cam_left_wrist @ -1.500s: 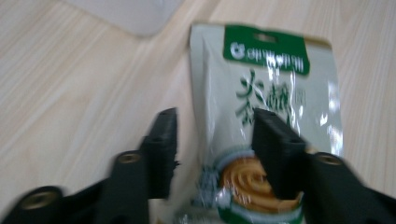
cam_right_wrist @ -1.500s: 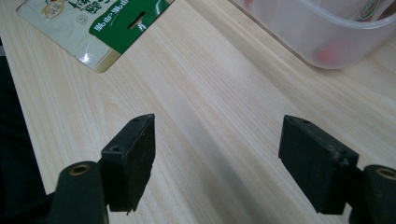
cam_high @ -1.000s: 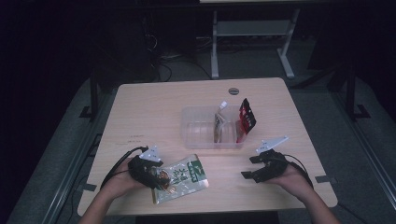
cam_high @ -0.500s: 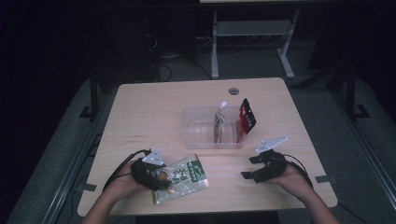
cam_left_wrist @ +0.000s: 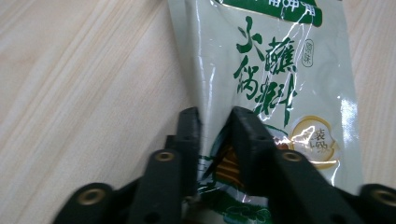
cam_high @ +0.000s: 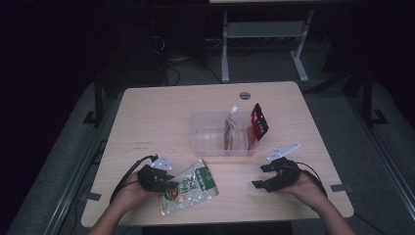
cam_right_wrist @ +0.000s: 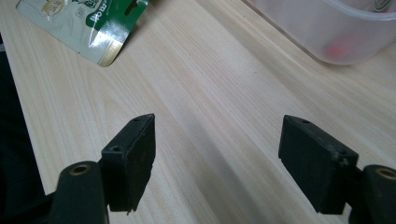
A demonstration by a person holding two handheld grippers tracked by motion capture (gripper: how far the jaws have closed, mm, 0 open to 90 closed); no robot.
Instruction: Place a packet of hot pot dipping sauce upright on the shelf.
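Observation:
A pale green sauce pouch with green lettering lies flat near the table's front edge. My left gripper sits at its left end. In the left gripper view the pouch runs between the two black jaws, which have just been closing and now pinch its edge, so the left gripper is shut on it. My right gripper rests at the front right, well apart from the pouch. Seen along its own jaws, the right gripper stands open over bare wood.
A clear plastic tub stands mid-table holding a red packet and another slim packet. The tub's corner and the pouch's end lie beyond the right jaws. Table legs and cables sit behind the far edge.
The left gripper's jaws have closed onto the edge of the pouch. Both hands have kept their places, and the pouch has not shifted.

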